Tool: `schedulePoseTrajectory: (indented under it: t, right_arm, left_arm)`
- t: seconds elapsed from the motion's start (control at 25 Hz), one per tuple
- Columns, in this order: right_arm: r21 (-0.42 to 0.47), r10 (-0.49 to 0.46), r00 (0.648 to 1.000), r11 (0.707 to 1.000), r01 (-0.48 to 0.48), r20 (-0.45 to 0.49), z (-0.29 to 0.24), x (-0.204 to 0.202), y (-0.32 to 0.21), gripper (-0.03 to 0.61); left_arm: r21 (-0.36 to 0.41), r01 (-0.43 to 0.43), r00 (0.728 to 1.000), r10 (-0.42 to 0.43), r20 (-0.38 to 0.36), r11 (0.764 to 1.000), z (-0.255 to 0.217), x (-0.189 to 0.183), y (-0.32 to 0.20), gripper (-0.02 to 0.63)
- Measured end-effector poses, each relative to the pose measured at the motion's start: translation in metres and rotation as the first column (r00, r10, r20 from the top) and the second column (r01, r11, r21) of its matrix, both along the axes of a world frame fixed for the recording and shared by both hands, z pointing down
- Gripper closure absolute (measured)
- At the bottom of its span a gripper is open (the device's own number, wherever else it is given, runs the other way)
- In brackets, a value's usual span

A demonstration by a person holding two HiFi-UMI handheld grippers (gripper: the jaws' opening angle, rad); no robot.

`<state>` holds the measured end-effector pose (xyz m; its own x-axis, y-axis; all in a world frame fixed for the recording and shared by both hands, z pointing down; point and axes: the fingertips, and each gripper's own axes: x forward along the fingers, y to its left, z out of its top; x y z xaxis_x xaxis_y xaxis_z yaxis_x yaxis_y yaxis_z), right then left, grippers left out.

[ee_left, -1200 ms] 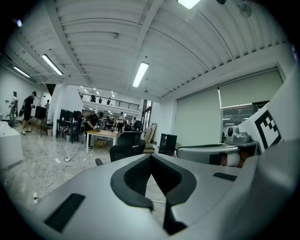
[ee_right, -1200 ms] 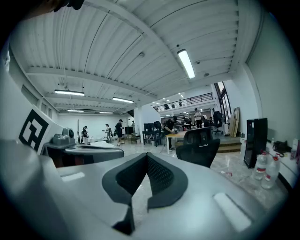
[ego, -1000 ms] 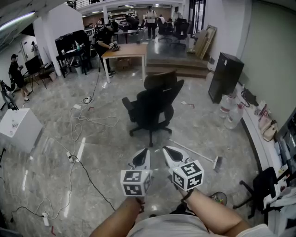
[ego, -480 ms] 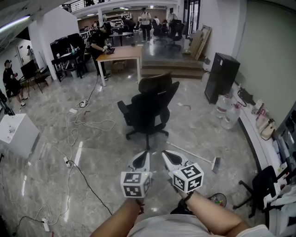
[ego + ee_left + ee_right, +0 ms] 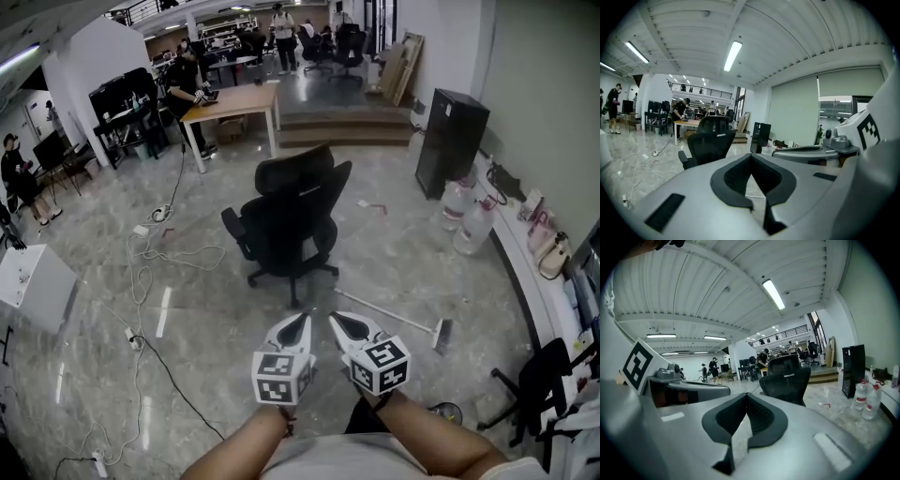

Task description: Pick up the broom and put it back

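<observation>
Though the broom [image 5: 394, 312] shows thin and pale, left tool [image 5: 300, 317] closed empty, right tool [image 5: 334, 317] closed empty.

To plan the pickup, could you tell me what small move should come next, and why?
Probably open the right gripper and reach toward the long white-handled broom lying on the grey marble floor just ahead; the gripper's fingers are shut and empty.

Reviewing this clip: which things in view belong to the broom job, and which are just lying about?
Job:
broom, lying flat
left gripper and right gripper, both shut, empty

Lying about:
office chair
cables
water bottles
black cabinet
wooden table
</observation>
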<state>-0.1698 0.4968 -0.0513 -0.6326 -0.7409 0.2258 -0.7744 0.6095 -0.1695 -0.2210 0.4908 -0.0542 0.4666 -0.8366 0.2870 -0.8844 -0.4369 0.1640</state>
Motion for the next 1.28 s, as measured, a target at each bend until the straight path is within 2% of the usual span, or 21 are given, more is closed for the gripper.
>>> schedulePoseTrajectory:
  t: [0.12, 0.28, 0.4, 0.52, 0.68, 0.92, 1.12, 1.28]
  right_arm:
    - [-0.016, -0.018, 1.000, 1.000, 0.018, 0.001, 0.024, 0.050, -0.069, 0.580]
    - [-0.086, -0.092, 0.996, 0.992, 0.093, 0.021, 0.061, 0.105, -0.163, 0.580]
    - [-0.133, -0.127, 0.992, 0.983, 0.129, 0.023, 0.076, 0.145, -0.241, 0.580]
    - [-0.206, -0.163, 0.986, 0.964, 0.166, 0.033, 0.108, 0.183, -0.296, 0.580]
    - [-0.316, -0.154, 0.987, 0.935, 0.163, 0.052, 0.175, 0.227, -0.369, 0.580]
    - [-0.424, -0.157, 0.988, 0.893, 0.149, 0.016, 0.317, 0.259, -0.444, 0.580]
    - [-0.515, -0.205, 0.977, 0.845, 0.143, -0.066, 0.467, 0.285, -0.474, 0.566]
    - [-0.557, -0.264, 0.956, 0.816, 0.153, -0.125, 0.593, 0.283, -0.512, 0.523]
  left_arm:
    - [-0.024, 0.007, 1.000, -0.007, 0.008, 1.000, 0.026, 0.055, -0.066, 0.609]
    - [-0.086, 0.098, 0.995, -0.095, 0.044, 0.991, 0.065, 0.111, -0.166, 0.609]
    - [-0.165, 0.165, 0.986, -0.158, 0.056, 0.972, 0.086, 0.143, -0.247, 0.609]
    - [-0.238, 0.215, 0.976, -0.203, 0.075, 0.947, 0.122, 0.180, -0.305, 0.609]
    - [-0.330, 0.222, 0.975, -0.218, 0.049, 0.918, 0.183, 0.231, -0.377, 0.609]
    - [-0.409, 0.209, 0.976, -0.219, 0.023, 0.888, 0.316, 0.259, -0.460, 0.609]
    - [-0.502, 0.176, 0.978, -0.210, -0.011, 0.847, 0.464, 0.288, -0.489, 0.609]
    - [-0.527, 0.178, 0.974, -0.226, -0.027, 0.831, 0.584, 0.285, -0.524, 0.609]
